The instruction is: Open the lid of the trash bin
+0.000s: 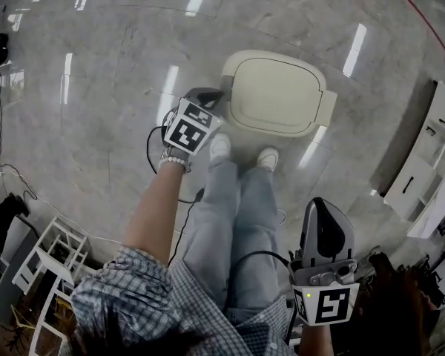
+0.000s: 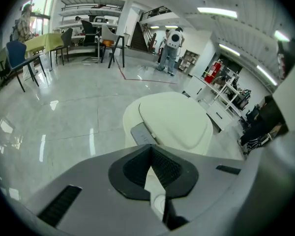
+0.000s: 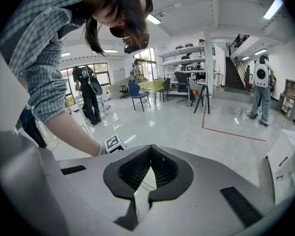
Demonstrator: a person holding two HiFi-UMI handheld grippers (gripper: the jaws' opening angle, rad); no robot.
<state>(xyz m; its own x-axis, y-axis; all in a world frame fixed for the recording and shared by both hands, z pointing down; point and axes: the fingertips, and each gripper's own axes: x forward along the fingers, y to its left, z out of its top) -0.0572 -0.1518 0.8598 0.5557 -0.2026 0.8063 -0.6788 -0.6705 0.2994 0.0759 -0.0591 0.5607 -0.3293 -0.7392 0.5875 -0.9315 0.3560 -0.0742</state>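
Observation:
A cream trash bin (image 1: 274, 95) stands on the glossy floor just beyond my feet, its lid (image 2: 174, 119) down and flat. On its near side sits a grey tab (image 2: 142, 133). My left gripper (image 1: 216, 96) hovers at the bin's left front corner, pointing at it; in the left gripper view its jaws (image 2: 150, 149) meet at the tips, shut and empty, just short of the tab. My right gripper (image 1: 322, 206) hangs low at my right side, away from the bin. The right gripper view shows its jaws (image 3: 150, 150) shut on nothing.
White cabinets (image 1: 430, 162) stand to the right and a white shelf frame (image 1: 44, 262) at lower left. Cables (image 1: 7, 173) trail across the floor at left. My shoes (image 1: 220, 147) touch the bin's front. Far off stand people (image 2: 172, 50) and chairs (image 2: 19, 58).

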